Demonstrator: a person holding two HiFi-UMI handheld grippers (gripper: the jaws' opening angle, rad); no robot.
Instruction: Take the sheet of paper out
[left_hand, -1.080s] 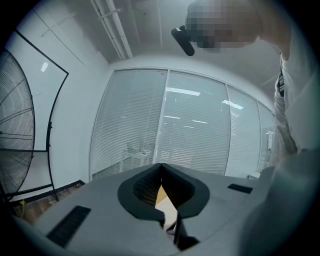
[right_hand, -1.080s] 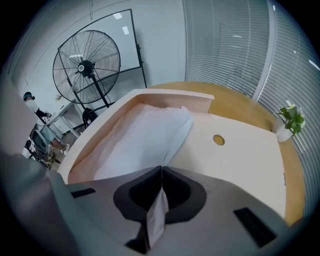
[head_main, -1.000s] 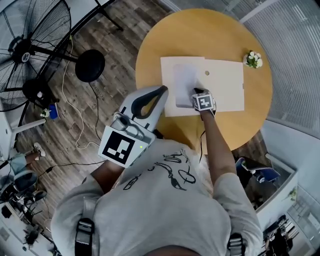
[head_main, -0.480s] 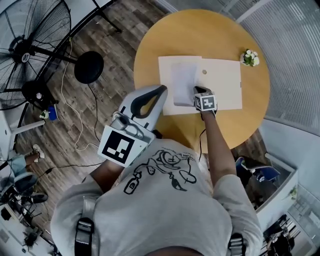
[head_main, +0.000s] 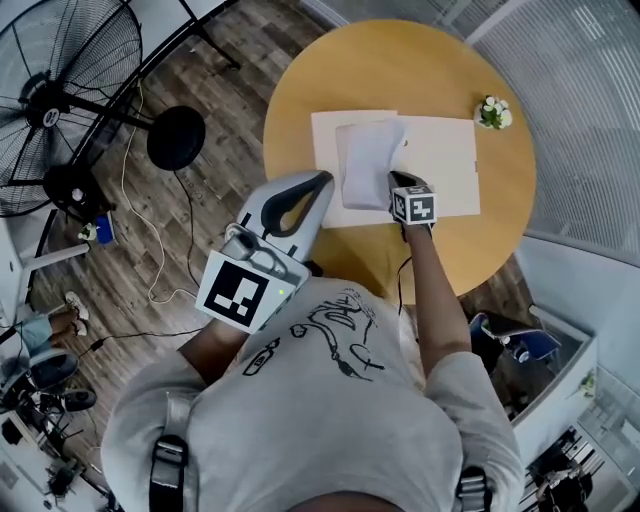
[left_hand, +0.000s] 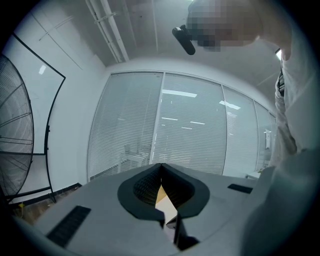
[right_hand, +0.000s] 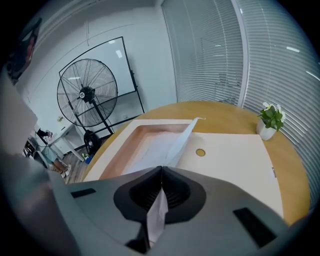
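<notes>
Head view: a round yellow wooden tabletop (head_main: 400, 60) fills the upper middle of the frame, and a large flat cream envelope (head_main: 440, 160) lies across it. The white sheet of paper (head_main: 365, 160) sits over the envelope's left part. Its near edge is raised off the surface and pinched in the right gripper (head_main: 393, 180), at the lower middle edge of the envelope. The right gripper view shows those jaws pressed together on the sheet's edge. From there the paper runs up the frame into the envelope's open, pinkish-tan inside, with its right edge curled upward. The left gripper (head_main: 325, 180) is held off the tabletop's lower left edge, apart from the envelope. In the left gripper view its jaws meet at the tips with nothing between them. A small potted plant with white flowers (head_main: 490, 112) stands on the tabletop beside the envelope's upper right corner. A black standing fan (head_main: 70, 90) stands on the wooden floor at the upper left.
</notes>
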